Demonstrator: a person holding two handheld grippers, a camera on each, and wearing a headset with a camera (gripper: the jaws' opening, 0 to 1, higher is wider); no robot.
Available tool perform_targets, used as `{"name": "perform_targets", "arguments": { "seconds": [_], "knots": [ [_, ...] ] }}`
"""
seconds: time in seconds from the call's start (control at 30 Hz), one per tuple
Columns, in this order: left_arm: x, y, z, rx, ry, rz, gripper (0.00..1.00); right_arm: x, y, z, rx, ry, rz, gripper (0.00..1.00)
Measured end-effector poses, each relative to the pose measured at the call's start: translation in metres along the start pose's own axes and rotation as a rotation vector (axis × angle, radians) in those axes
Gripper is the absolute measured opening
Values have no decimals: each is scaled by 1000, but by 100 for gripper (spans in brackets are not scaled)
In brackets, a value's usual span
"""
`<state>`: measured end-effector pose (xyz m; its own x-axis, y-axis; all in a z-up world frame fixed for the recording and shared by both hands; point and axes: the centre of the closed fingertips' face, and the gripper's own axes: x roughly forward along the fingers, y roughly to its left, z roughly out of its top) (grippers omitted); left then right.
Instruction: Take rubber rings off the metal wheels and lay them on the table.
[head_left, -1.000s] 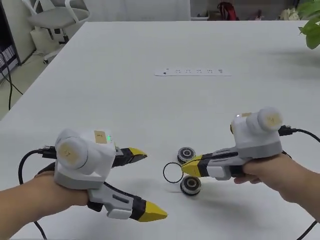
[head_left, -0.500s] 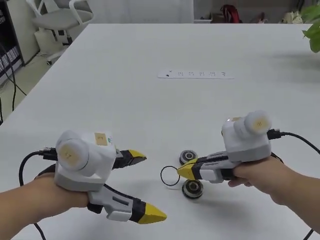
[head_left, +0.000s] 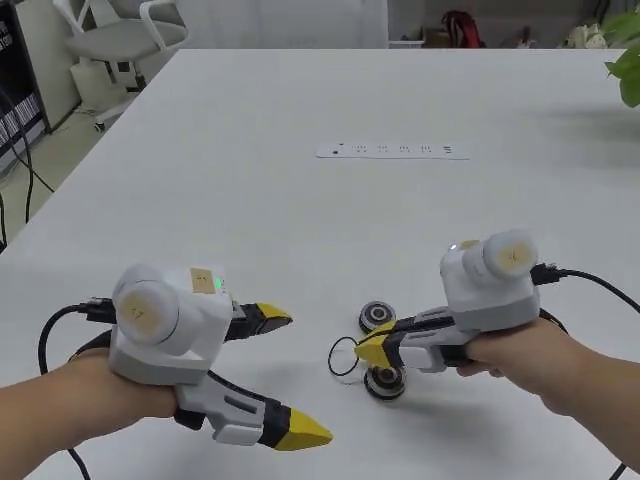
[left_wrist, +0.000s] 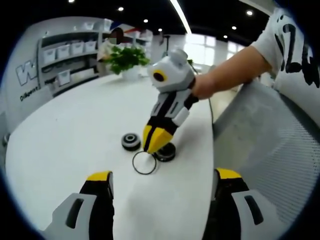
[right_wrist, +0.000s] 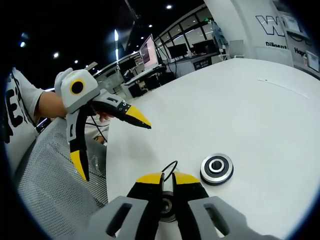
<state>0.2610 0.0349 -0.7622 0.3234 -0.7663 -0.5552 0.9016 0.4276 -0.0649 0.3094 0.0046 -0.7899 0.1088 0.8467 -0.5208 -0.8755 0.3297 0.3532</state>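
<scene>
Two small metal wheels sit on the white table: one wheel (head_left: 377, 316) stands free, the other wheel (head_left: 384, 380) lies just under my right gripper (head_left: 365, 352). That gripper is shut on the edge of a thin black rubber ring (head_left: 343, 357), which tilts up off the table beside the near wheel. In the right gripper view the ring (right_wrist: 170, 168) loops out from the closed yellow tips (right_wrist: 167, 179), with the free wheel (right_wrist: 216, 168) to the right. My left gripper (head_left: 285, 375) hovers open to the left, holding nothing. Its own view shows the ring (left_wrist: 144, 162) and both wheels (left_wrist: 131, 141) ahead.
A white power strip (head_left: 392, 151) lies further back on the table (head_left: 300, 200). An office chair (head_left: 120, 35) stands past the far left corner. Cables trail from both grippers. The table's near edge runs close to the hands.
The right gripper has edged left and down over the near wheel, and the ring, flat before, now tilts up at the gripper's tips. The left gripper has stayed put.
</scene>
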Motion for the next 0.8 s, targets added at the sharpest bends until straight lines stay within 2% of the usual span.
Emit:
{"name": "perform_targets", "arguments": {
  "seconds": [0.2,0.43,0.8],
  "knots": [
    [0,-1,0,1,5,2,84,-1,0,2,6,-12,0,12],
    [-1,1,0,4,7,2,83,-5,1,5,3,-25,5,16],
    [1,3,3,17,15,3,80,-20,-1,13,-4,-57,1,21]
  ]
}}
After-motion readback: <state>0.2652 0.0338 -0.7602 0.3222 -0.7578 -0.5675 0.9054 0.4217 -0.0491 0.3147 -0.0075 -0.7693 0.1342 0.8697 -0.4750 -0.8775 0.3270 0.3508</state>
